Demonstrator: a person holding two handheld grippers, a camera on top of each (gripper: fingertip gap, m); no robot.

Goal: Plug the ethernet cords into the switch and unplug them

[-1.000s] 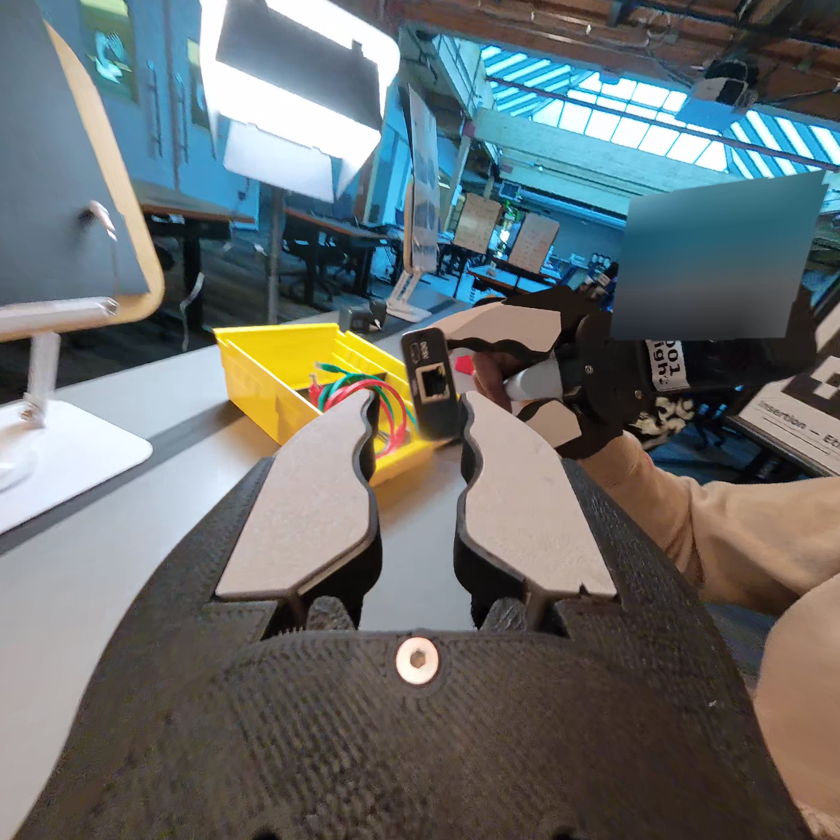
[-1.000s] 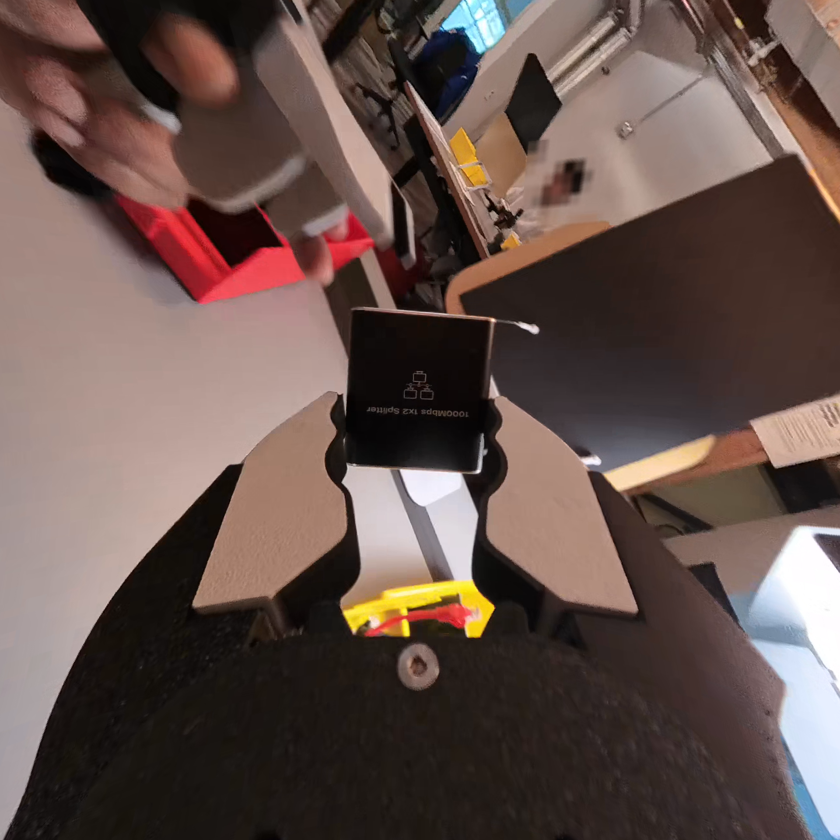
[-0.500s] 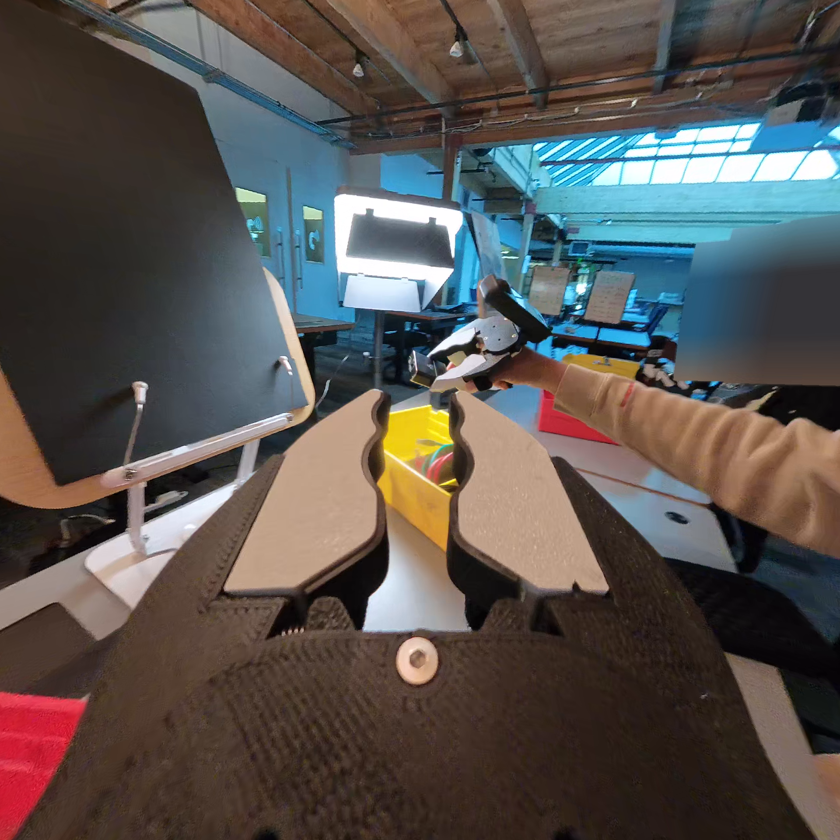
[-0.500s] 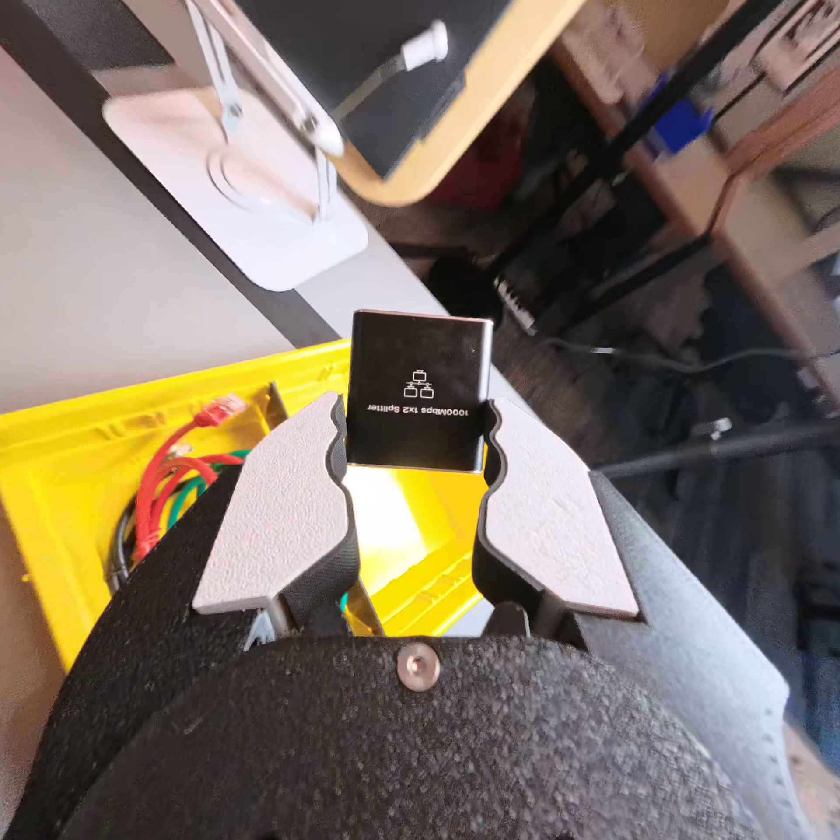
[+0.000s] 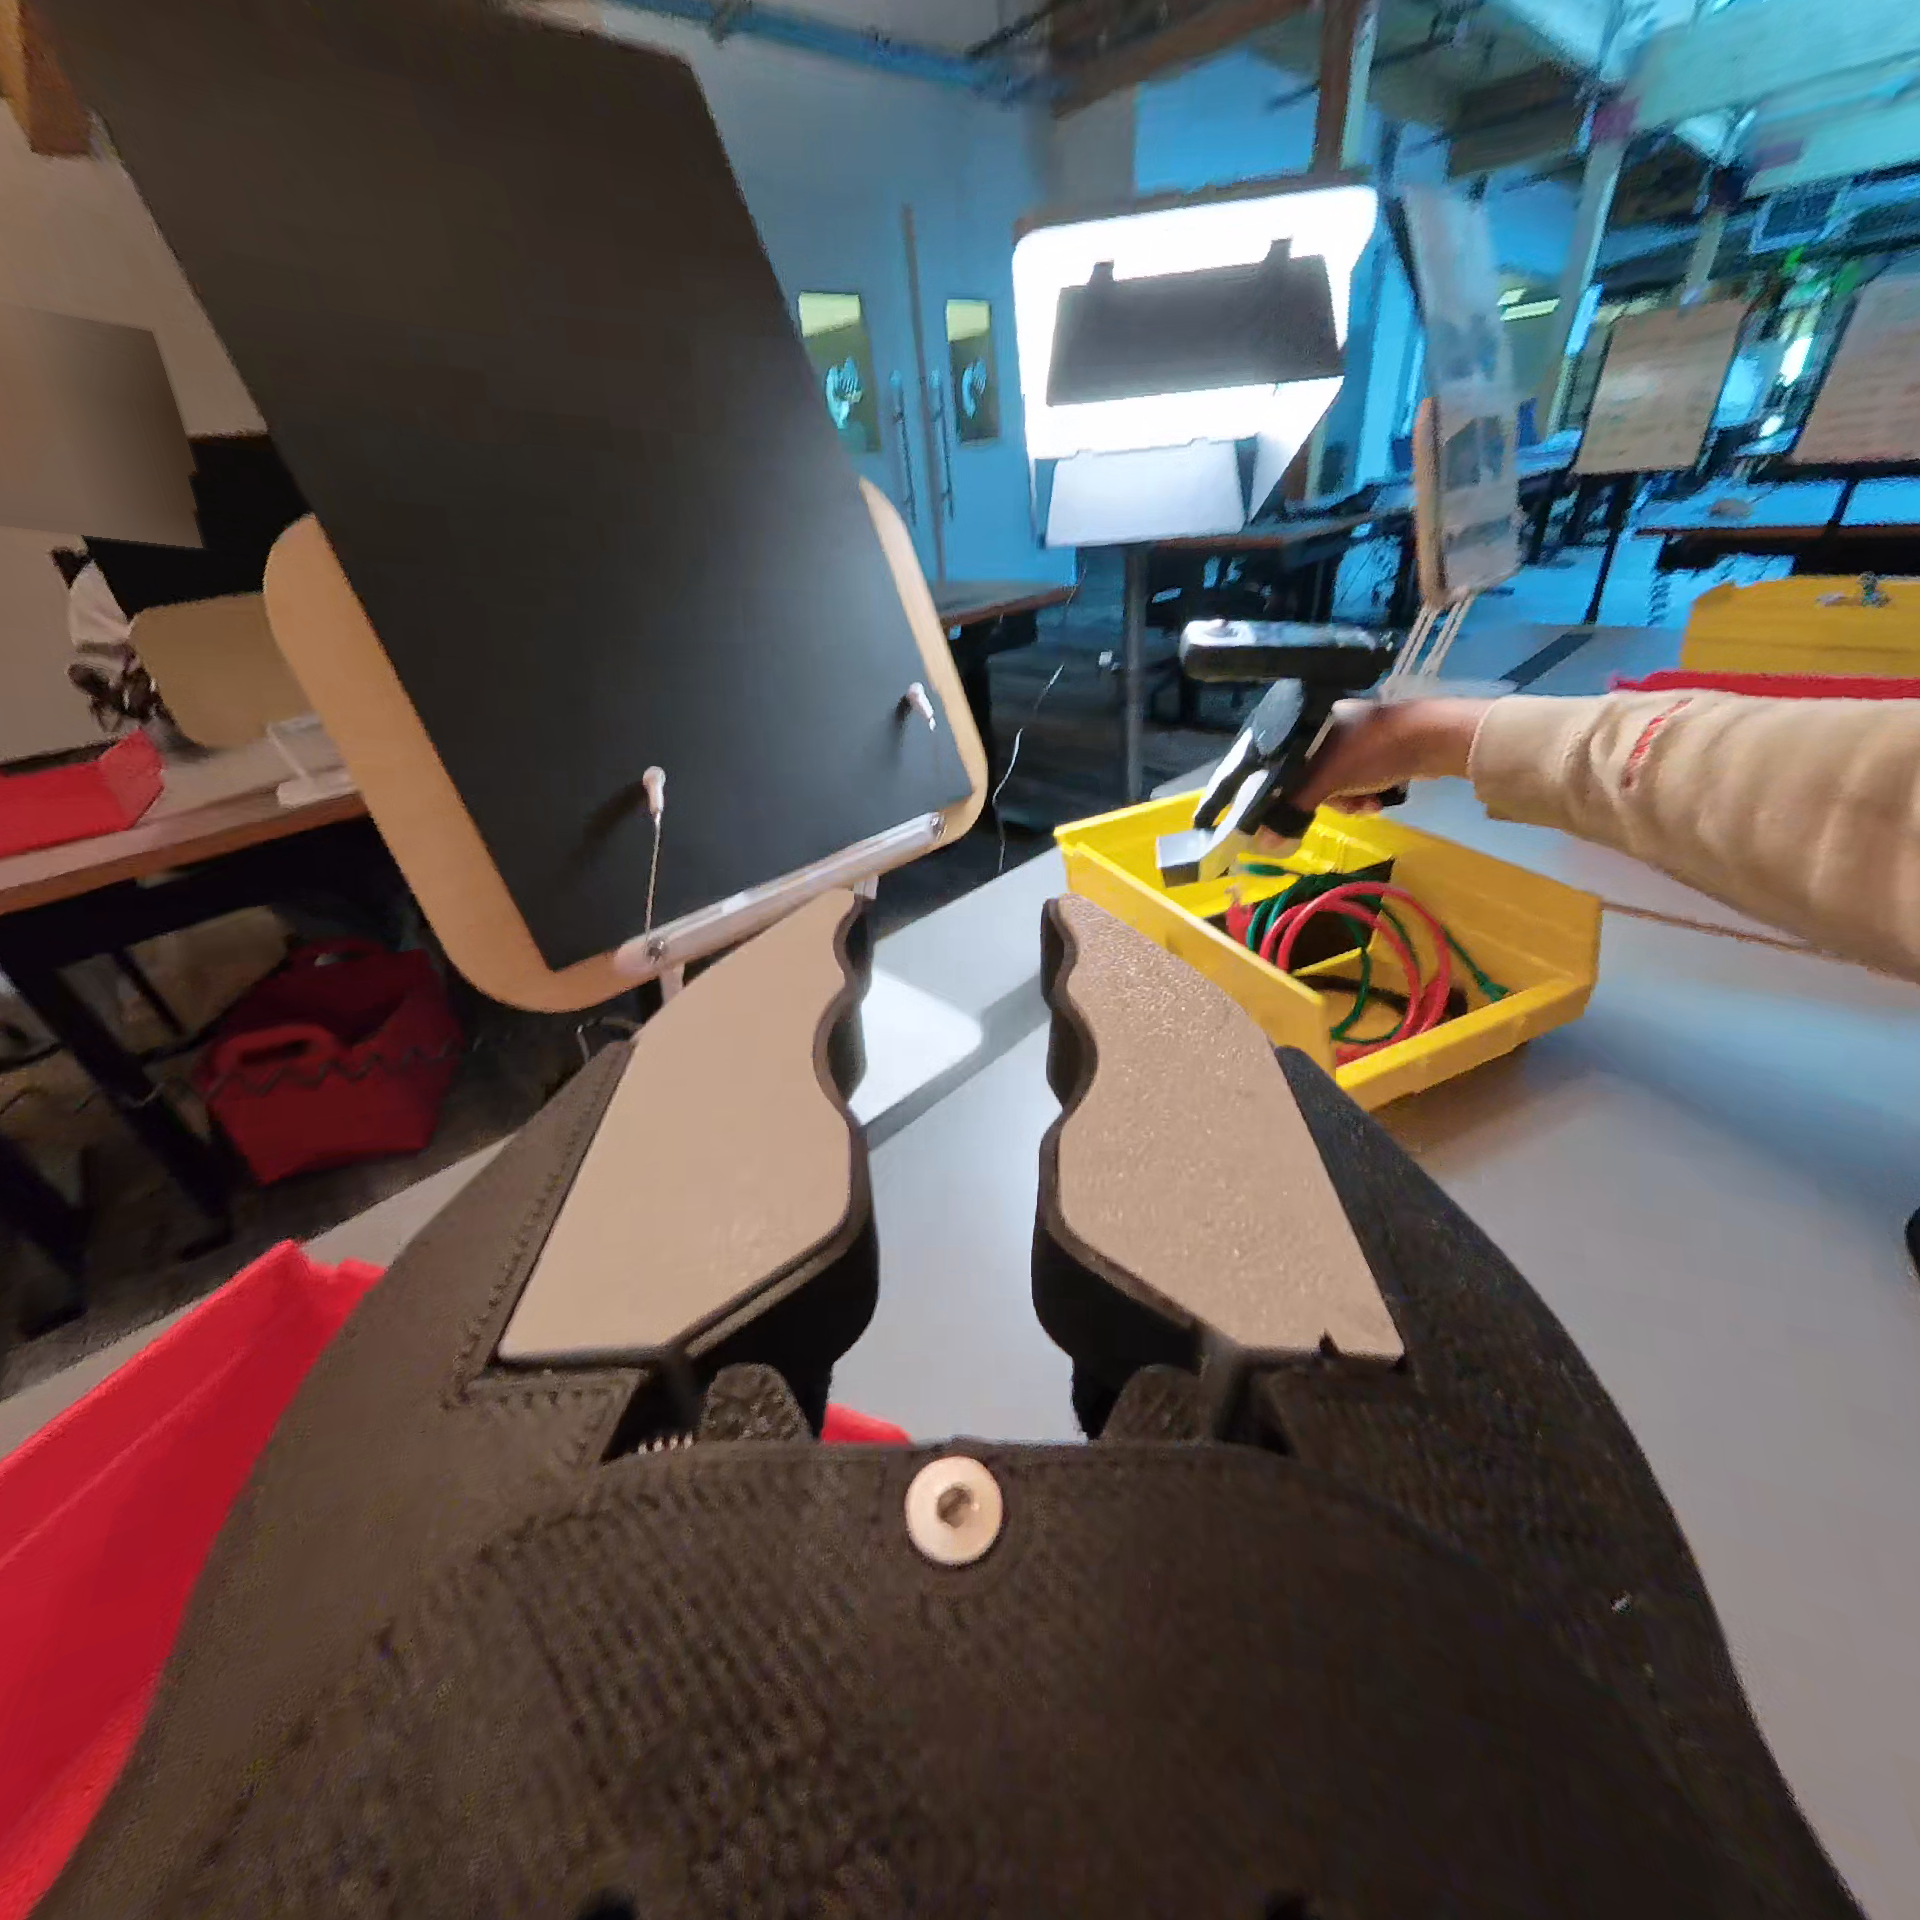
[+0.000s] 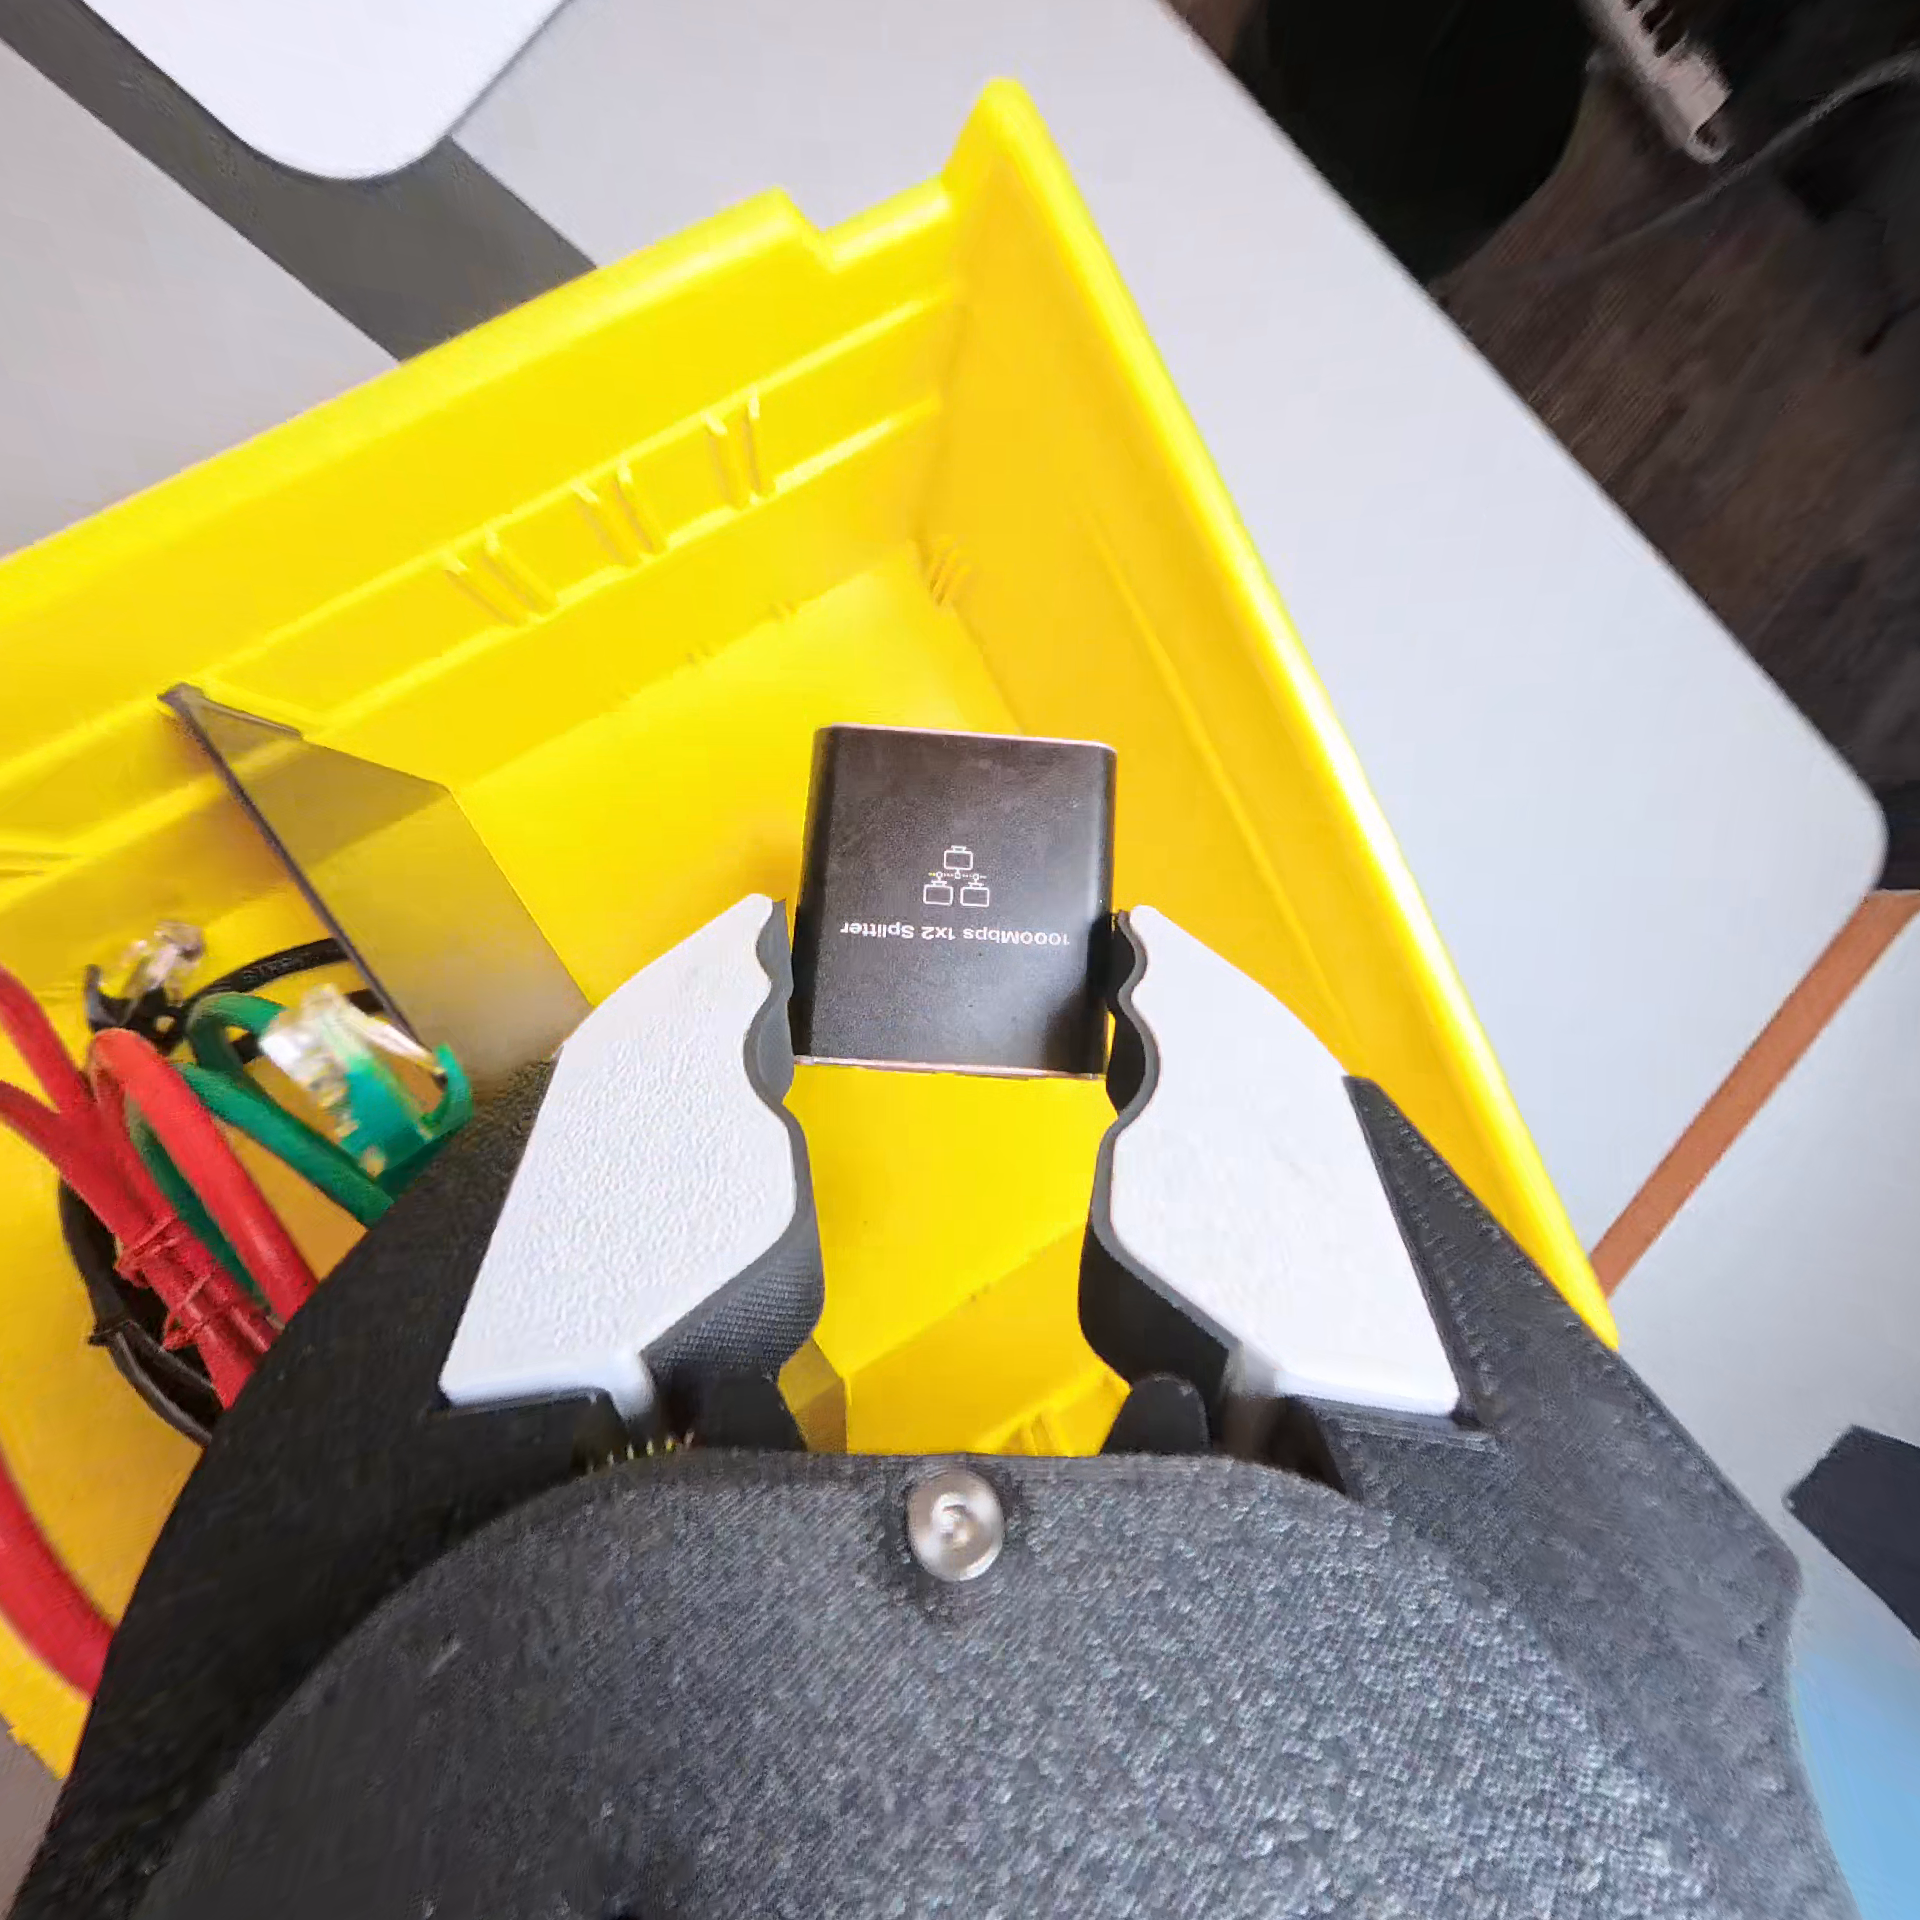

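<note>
— Workshop hall behind, is it?

— Yes: wooden ceiling beams, a bright studio light panel (image 5: 1174, 353) on a stand, rows of desks further back. Up front a grey tabletop (image 5: 1662, 1195) carries everything.

— What sits on it?

— At its far edge a yellow bin (image 5: 1455, 1049), and beside that, toward the left, a black board (image 5: 499, 468) leaning tilted on a white stand. A red bin (image 5: 94, 1558) shows at the near left corner, under the left gripper (image 5: 948, 925).

— How is that gripper set?

— Its two fingers stand apart with bare tabletop between them, holding nothing. It hangs well short of the yellow bin.

— And the other one?

— The right gripper (image 6: 951, 914) pinches a small black switch (image 6: 951, 894) by its two sides, near the fingertips. A person's hand (image 5: 1371, 748) and beige sleeve (image 5: 1704, 790) reach in from the right to carry it.

— Where is the switch, then?

— Over the yellow bin's (image 6: 1039, 343) far compartment, which shows bare yellow floor. From the left wrist view it sits about at the bin's rim; I can't tell whether it touches the floor.

— And the cords?

— Red and green ethernet cords (image 6: 208, 1122) lie coiled in the neighbouring compartment, past a dark divider (image 6: 343, 842). Clear plugs (image 6: 332, 1049) stick up from the coil, connected to nothing.
</note>
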